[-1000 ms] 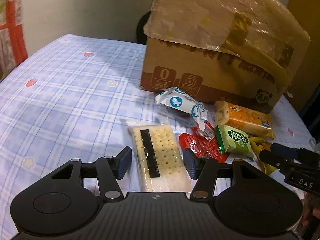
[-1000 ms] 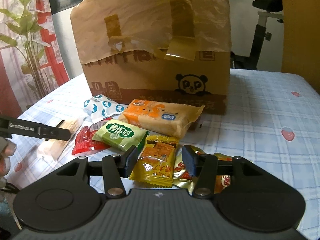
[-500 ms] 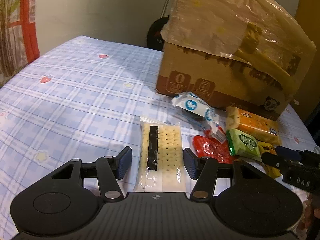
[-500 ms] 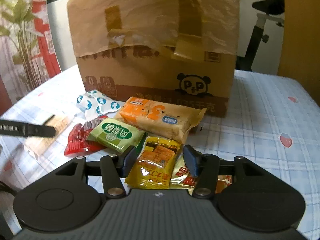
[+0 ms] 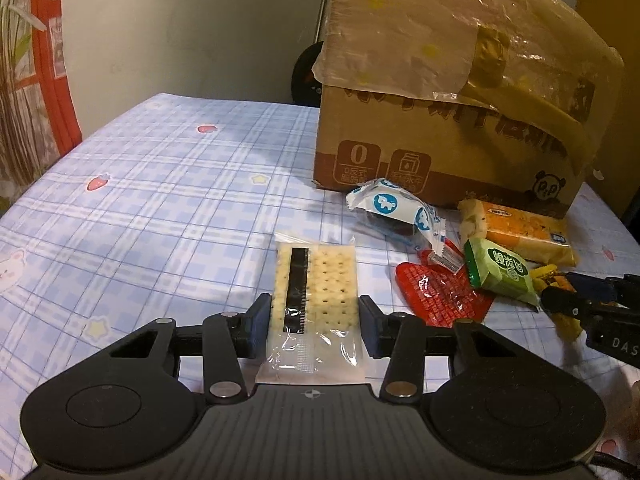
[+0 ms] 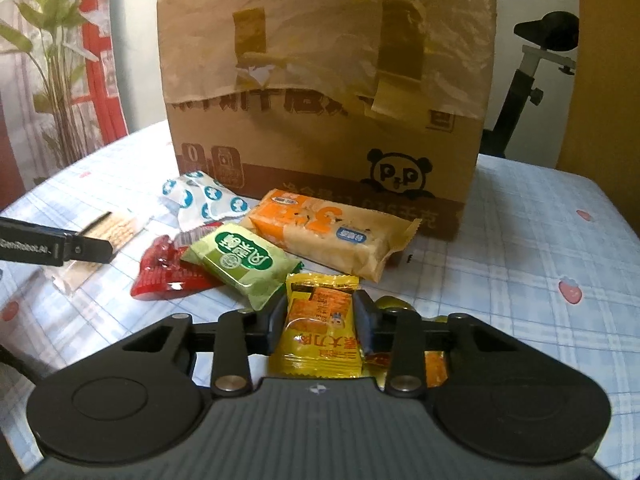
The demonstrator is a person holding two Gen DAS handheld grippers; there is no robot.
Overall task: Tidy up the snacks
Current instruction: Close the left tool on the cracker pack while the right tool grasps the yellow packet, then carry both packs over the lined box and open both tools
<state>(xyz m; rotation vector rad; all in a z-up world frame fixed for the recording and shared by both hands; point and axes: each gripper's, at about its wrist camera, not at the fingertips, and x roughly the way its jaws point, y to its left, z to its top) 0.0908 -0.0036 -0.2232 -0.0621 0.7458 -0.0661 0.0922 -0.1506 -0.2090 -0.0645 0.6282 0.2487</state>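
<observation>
Snacks (image 6: 248, 268) before box (image 6: 328, 128)

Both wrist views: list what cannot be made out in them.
- Cardboard box: its contents are unseen in both views; crumpled plastic and tape cover the top.
- Gold packet, right view: mostly hidden behind the right tool and the yellow packet.
- Cracker pack, right view: partly hidden by the left tool's finger.
- Red packet, left view: print too small to read.
</observation>
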